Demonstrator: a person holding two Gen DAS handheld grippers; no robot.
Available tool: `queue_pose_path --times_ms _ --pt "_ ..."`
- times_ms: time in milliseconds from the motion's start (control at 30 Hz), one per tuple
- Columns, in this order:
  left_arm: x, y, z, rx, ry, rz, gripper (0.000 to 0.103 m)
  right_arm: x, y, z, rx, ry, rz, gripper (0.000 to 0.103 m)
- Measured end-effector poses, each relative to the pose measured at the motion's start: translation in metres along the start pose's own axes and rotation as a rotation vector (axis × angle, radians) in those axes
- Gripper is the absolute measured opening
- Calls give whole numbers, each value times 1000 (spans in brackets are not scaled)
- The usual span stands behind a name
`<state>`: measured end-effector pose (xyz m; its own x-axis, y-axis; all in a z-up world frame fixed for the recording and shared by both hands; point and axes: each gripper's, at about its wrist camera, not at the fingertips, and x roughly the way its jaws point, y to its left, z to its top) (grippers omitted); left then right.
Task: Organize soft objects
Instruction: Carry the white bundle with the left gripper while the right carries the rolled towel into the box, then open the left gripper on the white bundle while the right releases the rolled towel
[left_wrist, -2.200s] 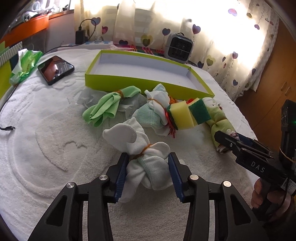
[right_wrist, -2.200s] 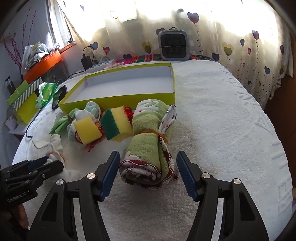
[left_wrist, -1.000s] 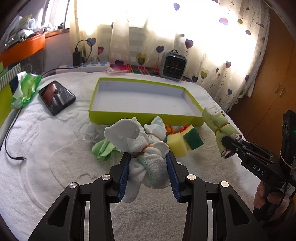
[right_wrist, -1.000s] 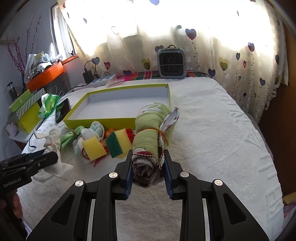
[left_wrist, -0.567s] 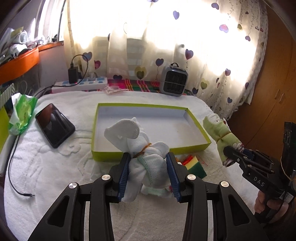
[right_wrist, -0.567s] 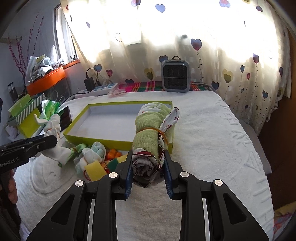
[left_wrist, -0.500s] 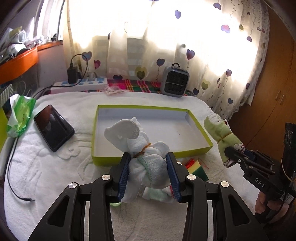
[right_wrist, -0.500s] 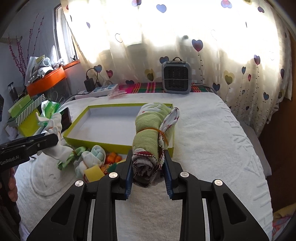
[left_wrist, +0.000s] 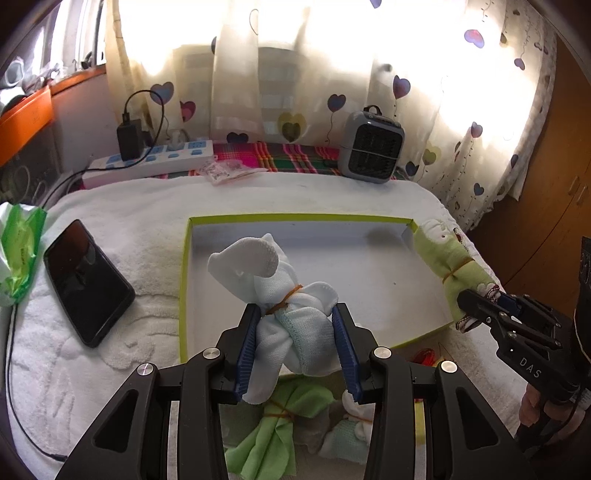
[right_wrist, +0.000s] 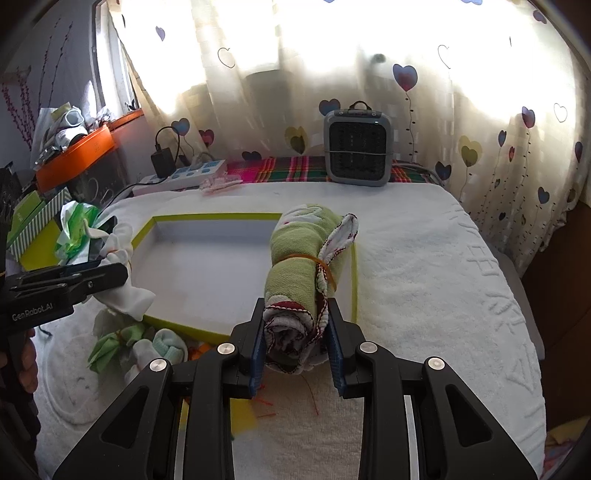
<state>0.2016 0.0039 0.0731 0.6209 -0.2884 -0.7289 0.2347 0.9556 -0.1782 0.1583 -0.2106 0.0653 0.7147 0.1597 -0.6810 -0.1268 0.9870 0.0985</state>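
On the white towel-covered bed (left_wrist: 147, 206), my left gripper (left_wrist: 297, 343) clamps a white cloth bundle (left_wrist: 280, 295) above the green-rimmed tray (left_wrist: 295, 218). From the right wrist, my right gripper (right_wrist: 297, 347) clenches the green rolled towel (right_wrist: 299, 266) over the tray's right edge.

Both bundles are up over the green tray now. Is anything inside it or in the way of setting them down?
Nothing visible. The tray floor is bare. The white cloth bundle in the left gripper hangs over its near left part, the green towel roll in the right gripper over its right edge.
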Motion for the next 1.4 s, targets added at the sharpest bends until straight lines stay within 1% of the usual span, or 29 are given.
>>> queue_pose_path --times_ms 133,233,300,400,533,800,967,1100,1200,1400 --pt "17 2 8 2 19 -3 38 15 -2 4 5 23 -2 30" --pt "28 2 12 15 30 9 38 23 -3 8 4 30 -4 30" --pt "33 2 14 14 38 5 38 26 -3 10 1 27 -5 30" --pt "39 3 16 11 41 3 38 33 -1 11 -10 38 -17 30" --pt "46 6 17 15 48 24 38 42 1 12 -18 47 -19 30" --pt "59 10 15 7 81 24 38 55 2 13 -22 71 -28 30" --pt "62 11 14 3 88 20 39 58 1 12 -12 80 -28 33" --pt "63 14 14 -6 91 18 42 58 0 12 -7 80 -33 34" --pt "62 13 14 0 84 39 46 58 1 12 -8 80 -38 37" --pt "60 15 13 -9 78 43 48 56 1 11 -2 73 -45 44"
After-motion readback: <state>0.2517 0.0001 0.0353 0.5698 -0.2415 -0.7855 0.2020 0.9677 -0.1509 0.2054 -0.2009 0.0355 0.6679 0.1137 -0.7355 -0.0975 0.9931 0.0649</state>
